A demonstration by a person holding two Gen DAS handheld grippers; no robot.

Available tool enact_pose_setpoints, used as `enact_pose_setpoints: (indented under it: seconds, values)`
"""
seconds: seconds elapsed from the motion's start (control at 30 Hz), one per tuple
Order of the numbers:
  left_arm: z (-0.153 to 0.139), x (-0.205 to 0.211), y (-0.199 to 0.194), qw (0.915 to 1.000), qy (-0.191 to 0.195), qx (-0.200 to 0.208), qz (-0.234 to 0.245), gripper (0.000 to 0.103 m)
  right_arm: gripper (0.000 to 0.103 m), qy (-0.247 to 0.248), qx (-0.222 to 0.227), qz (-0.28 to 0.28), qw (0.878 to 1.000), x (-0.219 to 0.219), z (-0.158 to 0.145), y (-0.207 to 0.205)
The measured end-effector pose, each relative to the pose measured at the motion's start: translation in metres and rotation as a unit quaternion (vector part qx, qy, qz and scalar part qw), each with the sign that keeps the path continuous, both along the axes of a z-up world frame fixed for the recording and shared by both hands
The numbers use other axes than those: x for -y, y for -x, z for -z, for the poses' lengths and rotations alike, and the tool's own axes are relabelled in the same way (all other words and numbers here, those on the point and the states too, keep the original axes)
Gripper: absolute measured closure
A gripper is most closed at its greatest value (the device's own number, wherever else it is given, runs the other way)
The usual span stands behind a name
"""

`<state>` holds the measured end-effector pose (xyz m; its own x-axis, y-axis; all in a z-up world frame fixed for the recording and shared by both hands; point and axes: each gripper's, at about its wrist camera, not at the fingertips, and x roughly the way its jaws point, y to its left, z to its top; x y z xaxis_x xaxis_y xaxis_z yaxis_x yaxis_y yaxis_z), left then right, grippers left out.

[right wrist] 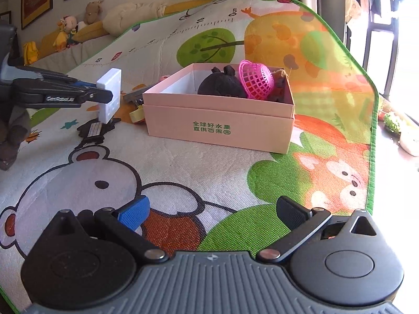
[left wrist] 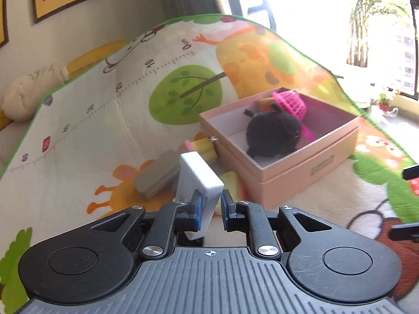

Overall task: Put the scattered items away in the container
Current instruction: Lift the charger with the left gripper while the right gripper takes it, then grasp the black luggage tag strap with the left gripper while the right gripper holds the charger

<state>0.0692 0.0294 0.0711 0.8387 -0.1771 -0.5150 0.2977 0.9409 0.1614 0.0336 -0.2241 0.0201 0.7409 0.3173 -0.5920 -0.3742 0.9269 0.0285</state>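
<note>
The left claw (left wrist: 209,206) was clamped on a smooth white rectangular plastic block (left wrist: 200,180), lifted clear of the woven cartoon-printed play mat (right wrist: 183,172) — left of centre in the right wrist view. The right claw (right wrist: 213,210) stood wide apart, empty. Mid-frame, the pink cardboard box (right wrist: 220,123) held a fuzzy black plush toy (right wrist: 221,85) and a pink plastic mesh basket (right wrist: 256,79).
</note>
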Motion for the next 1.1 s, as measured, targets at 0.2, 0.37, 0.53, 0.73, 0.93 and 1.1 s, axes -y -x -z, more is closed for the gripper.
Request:
enact_pose_setpoints:
  seconds: [0.2,0.37,0.53,0.73,0.93,1.1]
  values:
    - [0.002,0.041,0.054,0.9951,0.034,-0.004,0.093,0.022,0.000,-0.003,0.010,0.027,1.000,0.013,-0.010,0.003]
    - [0.019,0.038,0.066,0.9977,0.018,-0.013,0.064,0.007,0.000,0.010,0.018,0.005,1.000,0.003,-0.014,0.011]
    - [0.035,-0.002,0.063,0.9984,0.032,-0.045,-0.012,0.006,0.000,0.067,0.040,-0.106,0.991,-0.037,-0.017,0.008]
    - [0.041,-0.046,0.059,0.9926,0.072,-0.062,-0.076,0.005,0.000,0.139,0.041,-0.202,0.969,-0.076,-0.008,-0.033]
    - [0.044,-0.071,0.030,0.9814,0.127,-0.104,-0.100,0.003,0.008,0.078,-0.004,-0.217,0.973,-0.085,-0.003,-0.073]
    - [0.037,-0.075,-0.010,0.9735,0.145,-0.099,-0.147,0.002,0.026,0.030,-0.043,-0.181,0.982,-0.078,0.004,-0.075]
